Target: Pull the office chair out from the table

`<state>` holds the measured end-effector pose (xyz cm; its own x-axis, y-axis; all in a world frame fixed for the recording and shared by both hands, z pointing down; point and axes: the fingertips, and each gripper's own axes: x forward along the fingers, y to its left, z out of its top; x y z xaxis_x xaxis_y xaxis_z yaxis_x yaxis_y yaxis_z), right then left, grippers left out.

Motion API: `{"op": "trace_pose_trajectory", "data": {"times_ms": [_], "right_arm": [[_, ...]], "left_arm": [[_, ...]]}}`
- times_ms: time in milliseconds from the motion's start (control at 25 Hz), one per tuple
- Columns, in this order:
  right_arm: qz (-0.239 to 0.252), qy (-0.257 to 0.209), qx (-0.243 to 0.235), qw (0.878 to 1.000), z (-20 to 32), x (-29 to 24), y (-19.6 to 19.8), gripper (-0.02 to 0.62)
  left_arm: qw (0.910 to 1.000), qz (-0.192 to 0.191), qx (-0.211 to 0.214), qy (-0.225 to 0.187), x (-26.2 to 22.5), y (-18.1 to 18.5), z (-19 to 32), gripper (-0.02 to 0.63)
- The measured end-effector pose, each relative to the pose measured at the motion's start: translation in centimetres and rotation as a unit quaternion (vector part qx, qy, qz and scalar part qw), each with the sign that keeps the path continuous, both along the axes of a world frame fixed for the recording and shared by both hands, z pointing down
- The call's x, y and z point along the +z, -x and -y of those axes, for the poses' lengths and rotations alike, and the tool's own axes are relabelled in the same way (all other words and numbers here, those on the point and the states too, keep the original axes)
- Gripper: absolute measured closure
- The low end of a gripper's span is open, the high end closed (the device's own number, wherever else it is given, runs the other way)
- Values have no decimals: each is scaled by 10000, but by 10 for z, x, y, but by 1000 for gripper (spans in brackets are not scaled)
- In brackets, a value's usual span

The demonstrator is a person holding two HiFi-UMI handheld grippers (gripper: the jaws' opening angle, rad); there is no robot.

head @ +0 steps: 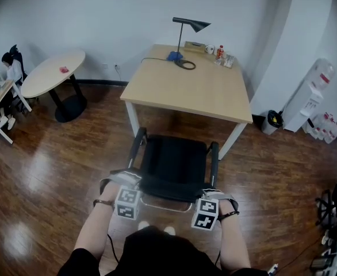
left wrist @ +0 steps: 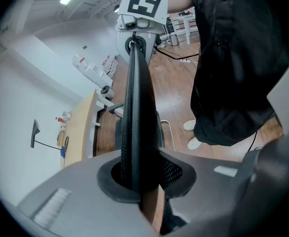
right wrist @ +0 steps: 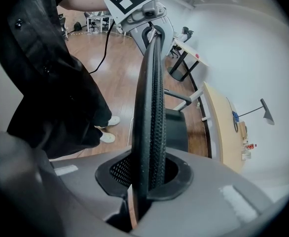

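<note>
The black office chair stands on the wood floor just in front of the light wooden table, with its seat outside the table's edge. My left gripper is shut on the left end of the backrest's top edge. My right gripper is shut on the right end. In the left gripper view the mesh backrest runs upright between the jaws of the left gripper, with the right gripper's marker cube at its far end. In the right gripper view the backrest sits clamped in the right gripper.
A black desk lamp and small bottles stand at the table's far edge. A round white table is at the left, a water dispenser and a bin at the right. My shoes are right behind the chair.
</note>
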<state>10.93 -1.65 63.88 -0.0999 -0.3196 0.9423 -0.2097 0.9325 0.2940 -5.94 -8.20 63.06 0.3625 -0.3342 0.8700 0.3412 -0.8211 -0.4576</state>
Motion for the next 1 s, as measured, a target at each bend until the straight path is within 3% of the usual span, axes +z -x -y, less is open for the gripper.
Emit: {"op": "trace_pose_trajectory", "data": {"times_ms": [560,1000], "right_arm": [[-42,-16,201,9998,-77,-1,20,531],[-43,21,266,9996,-105,-5,26,528]], "left_arm": [[9998,54,37,162,-1,21,-79,546],[9998,49,46,198,-5,27,-107,545]]}}
